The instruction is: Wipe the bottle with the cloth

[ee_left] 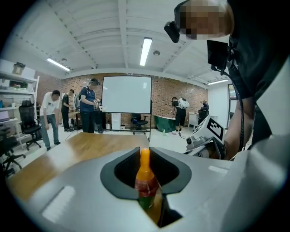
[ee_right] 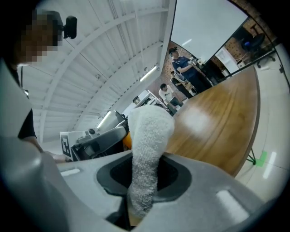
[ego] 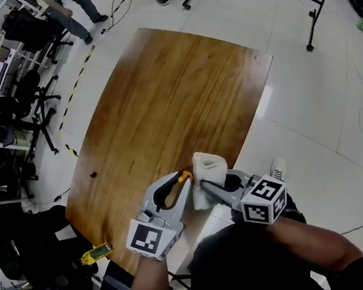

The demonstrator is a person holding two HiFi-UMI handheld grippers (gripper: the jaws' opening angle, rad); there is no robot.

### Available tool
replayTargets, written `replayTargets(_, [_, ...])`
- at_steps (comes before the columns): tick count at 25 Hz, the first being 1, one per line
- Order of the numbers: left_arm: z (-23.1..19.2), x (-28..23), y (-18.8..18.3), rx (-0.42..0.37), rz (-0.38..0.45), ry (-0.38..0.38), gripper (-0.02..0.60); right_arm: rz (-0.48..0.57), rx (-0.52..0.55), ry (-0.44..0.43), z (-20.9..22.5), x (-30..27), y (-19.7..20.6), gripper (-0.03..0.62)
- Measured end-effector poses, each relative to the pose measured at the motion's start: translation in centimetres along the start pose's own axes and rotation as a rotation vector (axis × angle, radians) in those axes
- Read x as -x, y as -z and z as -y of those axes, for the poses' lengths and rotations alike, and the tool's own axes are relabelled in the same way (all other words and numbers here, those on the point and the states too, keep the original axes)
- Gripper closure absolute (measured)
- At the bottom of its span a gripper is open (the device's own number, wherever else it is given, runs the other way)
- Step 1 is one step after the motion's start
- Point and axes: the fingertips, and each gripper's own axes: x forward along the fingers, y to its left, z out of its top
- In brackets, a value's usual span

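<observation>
A small bottle (ee_left: 145,181) with an orange neck and a red and green label stands upright between the jaws of my left gripper (ee_left: 146,174), which is shut on it. In the head view the bottle's orange cap (ego: 184,174) pokes out of the left gripper (ego: 179,183) near the table's front edge. My right gripper (ee_right: 144,181) is shut on a white terry cloth (ee_right: 147,149) that stands up out of the jaws. The cloth (ego: 208,174) hangs right beside the bottle in the head view, with the right gripper (ego: 209,187) below it.
The wooden table (ego: 168,102) stretches away from me. A small dark speck (ego: 93,174) lies near its left edge. Office chairs and shelves (ego: 4,86) crowd the left side. People stand beyond the far end (ee_left: 88,111), by a whiteboard (ee_left: 127,94).
</observation>
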Motion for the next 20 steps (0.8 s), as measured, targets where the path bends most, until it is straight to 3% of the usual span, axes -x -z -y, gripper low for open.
replayTargets(8, [-0.1, 0.1, 0.0, 0.037, 0.015, -0.011, 0.502, -0.019, -0.021, -0.004, 0.6, 0.0, 1.4, 0.522])
replayTargets(20, [-0.2, 0.2, 0.0, 0.054, 0.014, -0.028, 0.503, -0.263, -0.160, 0.150, 5.6, -1.1, 5.4, 0.522])
